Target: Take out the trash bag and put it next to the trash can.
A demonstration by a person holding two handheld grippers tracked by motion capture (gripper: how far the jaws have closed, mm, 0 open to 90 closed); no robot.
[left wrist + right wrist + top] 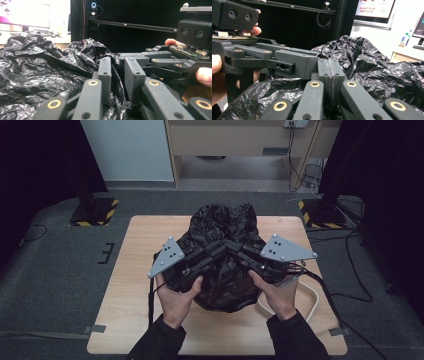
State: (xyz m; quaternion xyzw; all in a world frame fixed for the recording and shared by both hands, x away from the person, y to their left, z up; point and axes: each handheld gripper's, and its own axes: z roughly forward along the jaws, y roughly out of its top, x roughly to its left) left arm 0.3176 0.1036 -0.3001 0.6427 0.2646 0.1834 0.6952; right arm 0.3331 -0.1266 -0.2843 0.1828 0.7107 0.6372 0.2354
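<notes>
Between the two grippers, right at their tips, a ridge of the black bag is gathered up, and both tips meet over the middle of the heap on the table. The left gripper comes in from the left and the right gripper from the right, so that their jaws point at each other and nearly touch.

Seen in the left gripper view, the left gripper has its jaws a little apart, with a thin fold of film running up through the gap; whether the pads truly press on it I cannot tell. Seen in the right gripper view, the right gripper has its jaws pressed flat together, with a sliver of film seemingly caught in the seam between them.

Most of the bag lies beyond and below both tips, its long axis running away from the person, with the crumpled bulk on the far side and a smaller lobe towards the hands. Both hands are about equally near the held ridge. Any coming pull would likely part the grippers sideways, each towards its own side, across that long axis, which should stretch the film between them.
</notes>
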